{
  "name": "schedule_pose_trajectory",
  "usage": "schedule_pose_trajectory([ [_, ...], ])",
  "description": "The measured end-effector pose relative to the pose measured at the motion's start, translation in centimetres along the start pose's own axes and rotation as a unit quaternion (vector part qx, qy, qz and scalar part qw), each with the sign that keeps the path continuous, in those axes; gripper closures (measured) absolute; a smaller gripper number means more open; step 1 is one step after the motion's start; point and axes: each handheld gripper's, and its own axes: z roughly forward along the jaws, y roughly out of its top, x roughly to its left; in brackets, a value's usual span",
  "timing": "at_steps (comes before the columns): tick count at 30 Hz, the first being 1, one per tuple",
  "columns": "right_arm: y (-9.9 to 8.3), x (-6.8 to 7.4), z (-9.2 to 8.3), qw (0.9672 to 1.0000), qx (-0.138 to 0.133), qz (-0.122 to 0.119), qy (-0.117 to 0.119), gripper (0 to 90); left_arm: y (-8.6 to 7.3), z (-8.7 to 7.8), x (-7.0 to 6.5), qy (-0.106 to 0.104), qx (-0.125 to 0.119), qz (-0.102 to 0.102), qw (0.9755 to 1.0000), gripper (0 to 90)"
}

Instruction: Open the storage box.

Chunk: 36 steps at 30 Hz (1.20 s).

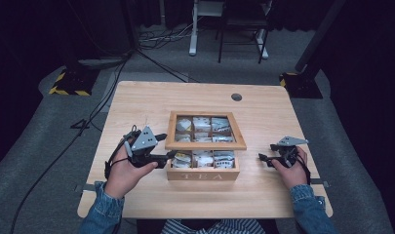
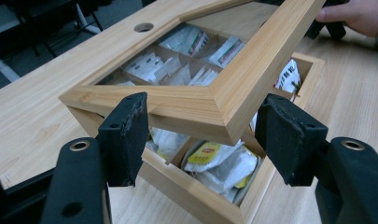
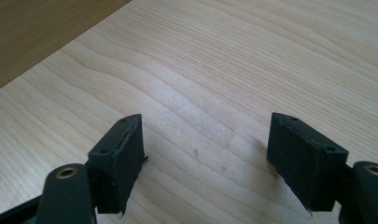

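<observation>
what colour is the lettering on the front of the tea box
White letters spelling TEA on the pale wooden box. It shows best in the high view.

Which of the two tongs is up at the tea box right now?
The left tongs: they straddle a corner of the raised lid of the tea box. The right tongs sit apart on the table.

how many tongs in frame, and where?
2. Left tongs sit at the tea box's left front corner, open around the raised lid's corner. Right tongs are open over bare table, right of the box.
</observation>
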Motion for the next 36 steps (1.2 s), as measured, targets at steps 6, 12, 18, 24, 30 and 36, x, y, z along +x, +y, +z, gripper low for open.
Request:
schedule_pose_trajectory([
  [6, 0.0, 0.0, 0.0, 1.0, 0.0, 0.001, -0.001, 27.7, 0.4, 0.2, 0.3, 0.014, -0.02, -0.006, 0.9997, 36.0],
  [12, 0.0, 0.1, 0.0, 1.0, 0.0, 0.002, -0.002, 27.7, 0.7, 0.3, 0.6, 0.022, -0.035, -0.015, 0.999, 37.6],
  [18, 0.0, 0.1, 0.0, 1.0, 0.0, 0.003, -0.004, 27.8, 0.9, 0.4, 0.7, 0.034, -0.048, -0.021, 0.9981, 38.5],
  [24, -0.1, 0.3, -0.1, 1.0, 0.001, 0.004, -0.006, 27.9, 1.4, 0.4, 0.9, 0.051, -0.072, -0.022, 0.9958, 40.3],
  [30, -0.2, 0.4, -0.2, 1.0, 0.0, 0.005, -0.006, 27.9, 1.7, 0.8, 1.0, 0.068, -0.082, -0.027, 0.994, 40.6],
  [36, -0.2, 0.5, -0.2, 1.0, 0.001, 0.005, -0.006, 27.9, 2.1, 0.8, 1.0, 0.082, -0.094, -0.029, 0.9918, 41.7],
])
